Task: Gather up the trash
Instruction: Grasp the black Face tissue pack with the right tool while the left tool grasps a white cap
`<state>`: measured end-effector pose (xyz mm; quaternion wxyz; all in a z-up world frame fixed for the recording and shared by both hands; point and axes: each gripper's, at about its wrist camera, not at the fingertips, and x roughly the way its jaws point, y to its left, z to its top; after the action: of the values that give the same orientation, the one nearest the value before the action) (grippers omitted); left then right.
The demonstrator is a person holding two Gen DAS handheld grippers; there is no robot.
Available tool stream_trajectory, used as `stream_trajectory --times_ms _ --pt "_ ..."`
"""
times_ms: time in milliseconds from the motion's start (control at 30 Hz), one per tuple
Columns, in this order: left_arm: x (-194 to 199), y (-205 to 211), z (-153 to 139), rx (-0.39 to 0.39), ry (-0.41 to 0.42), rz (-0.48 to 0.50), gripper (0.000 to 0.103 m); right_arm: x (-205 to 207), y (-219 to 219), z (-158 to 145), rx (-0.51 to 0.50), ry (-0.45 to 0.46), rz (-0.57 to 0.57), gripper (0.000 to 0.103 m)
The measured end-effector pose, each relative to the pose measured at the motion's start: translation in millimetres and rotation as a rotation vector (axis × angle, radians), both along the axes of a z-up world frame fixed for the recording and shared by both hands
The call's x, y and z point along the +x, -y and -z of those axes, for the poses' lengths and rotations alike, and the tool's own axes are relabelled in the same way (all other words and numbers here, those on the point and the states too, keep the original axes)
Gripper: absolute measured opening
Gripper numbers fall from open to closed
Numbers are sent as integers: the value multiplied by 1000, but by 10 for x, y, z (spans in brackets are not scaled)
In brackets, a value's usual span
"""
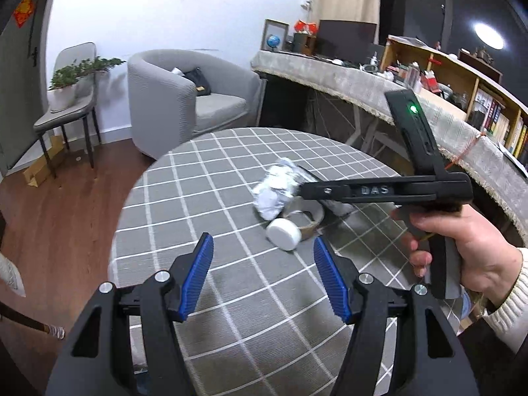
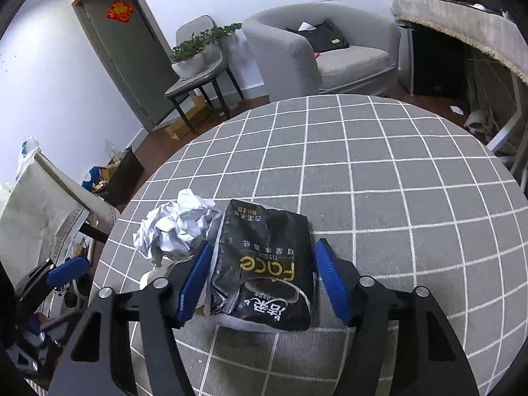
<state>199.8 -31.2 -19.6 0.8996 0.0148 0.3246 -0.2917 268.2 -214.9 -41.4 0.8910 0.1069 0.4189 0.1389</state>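
A black tissue pack (image 2: pixel 264 257) lies on the round table with the grey checked cloth (image 2: pixel 379 181). My right gripper (image 2: pixel 263 243) has a blue pad against each side of it. A crumpled white paper ball (image 2: pixel 178 227) rests just left of the pack. In the left wrist view, the right gripper (image 1: pixel 302 191) reaches in from the right over the paper ball (image 1: pixel 274 194) and the pack (image 1: pixel 336 206), held by a hand (image 1: pixel 462 247). A white round lid (image 1: pixel 283 232) and a tape roll (image 1: pixel 312 219) lie next to them. My left gripper (image 1: pixel 263 238) hangs open just short of the lid, holding nothing.
A grey armchair (image 1: pixel 184 99) and a chair with a potted plant (image 1: pixel 72 82) stand beyond the table. A long cloth-covered counter (image 1: pixel 363 82) runs along the right. A dark bin with rubbish (image 2: pixel 118 175) sits on the floor at the left, beside a pale chair back (image 2: pixel 43 204).
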Motion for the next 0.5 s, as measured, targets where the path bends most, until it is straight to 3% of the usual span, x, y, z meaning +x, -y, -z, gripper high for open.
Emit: stream_trajectory --times_ms 100,500 --pt "23 68 30 -2 -6 11 66 7 39 5 34 3 -4 53" --pt "193 228 154 33 -26 3 65 -30 325 -73 60 30 17 52"
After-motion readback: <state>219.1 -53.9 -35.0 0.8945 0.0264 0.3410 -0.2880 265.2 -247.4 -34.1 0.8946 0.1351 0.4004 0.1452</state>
